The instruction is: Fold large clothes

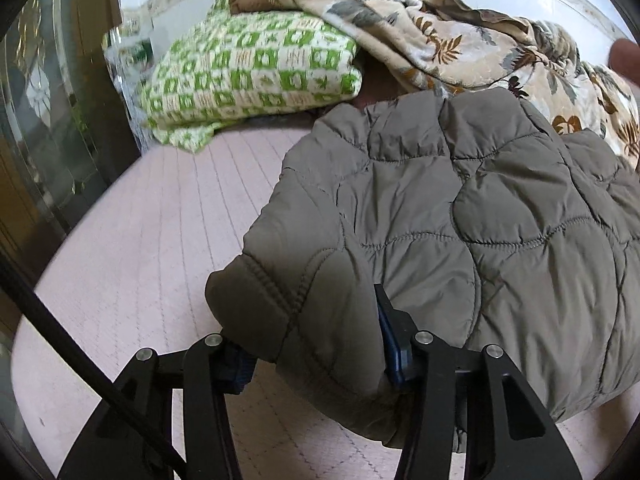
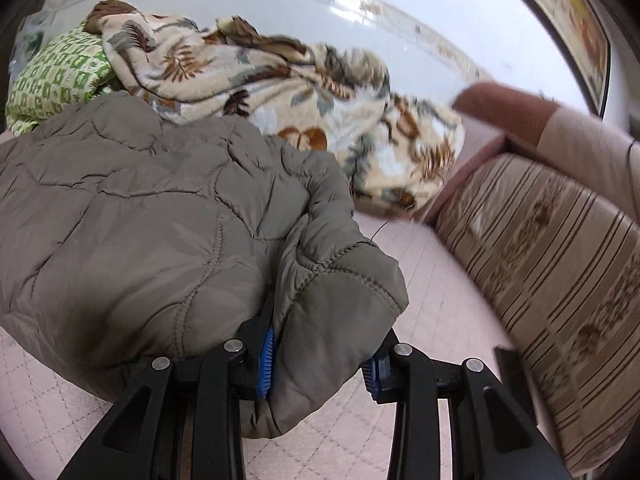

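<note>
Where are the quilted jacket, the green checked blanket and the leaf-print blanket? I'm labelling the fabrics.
quilted jacket (image 1: pixel 500 216), left wrist view, on its stitched padded back.
green checked blanket (image 1: pixel 256 76), left wrist view, on its folded top.
leaf-print blanket (image 2: pixel 248 80), right wrist view, on its rumpled middle.

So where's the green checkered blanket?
The green checkered blanket lies folded on the pink bed cover, far left in both views, partly under the leafy blanket, behind the puffy jacket.

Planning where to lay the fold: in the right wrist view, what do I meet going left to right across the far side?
Green checked blanket → leaf-print blanket → striped cushion. The jacket, gripped by the right gripper, lies nearer, overlapping the first two.
</note>
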A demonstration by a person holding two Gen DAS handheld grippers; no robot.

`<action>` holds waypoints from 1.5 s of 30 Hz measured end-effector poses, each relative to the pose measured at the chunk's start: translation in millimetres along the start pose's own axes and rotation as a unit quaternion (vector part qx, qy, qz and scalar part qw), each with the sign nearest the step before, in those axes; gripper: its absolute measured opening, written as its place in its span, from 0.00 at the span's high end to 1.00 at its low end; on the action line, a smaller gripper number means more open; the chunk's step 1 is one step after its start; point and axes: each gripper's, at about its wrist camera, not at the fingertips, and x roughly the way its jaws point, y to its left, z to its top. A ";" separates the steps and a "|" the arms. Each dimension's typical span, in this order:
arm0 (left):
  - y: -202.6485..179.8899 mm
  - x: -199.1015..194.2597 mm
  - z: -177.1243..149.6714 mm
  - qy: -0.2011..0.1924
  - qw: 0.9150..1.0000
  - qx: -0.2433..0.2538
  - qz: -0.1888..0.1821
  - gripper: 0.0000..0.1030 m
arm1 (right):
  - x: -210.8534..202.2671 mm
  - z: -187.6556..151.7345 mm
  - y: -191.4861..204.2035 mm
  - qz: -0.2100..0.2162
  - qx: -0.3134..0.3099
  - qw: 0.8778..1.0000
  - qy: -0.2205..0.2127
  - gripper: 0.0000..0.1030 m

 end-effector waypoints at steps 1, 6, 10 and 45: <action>-1.7 -2.7 0.5 -0.009 1.000 0.006 0.006 0.53 | -2.7 1.2 1.8 -0.005 -0.006 1.000 -0.007 0.64; -3.0 -14.4 3.8 -0.036 0.999 0.013 0.011 0.55 | -12.1 5.8 5.2 -0.020 -0.020 0.999 -0.031 0.65; -0.9 -29.7 6.7 -0.068 0.997 0.017 0.016 0.55 | -24.3 9.4 5.2 -0.031 -0.028 0.998 -0.055 0.65; 25.7 -110.4 -85.7 -0.042 0.999 -0.010 0.006 0.55 | -112.1 -71.0 -21.5 -0.005 0.005 1.000 0.000 0.65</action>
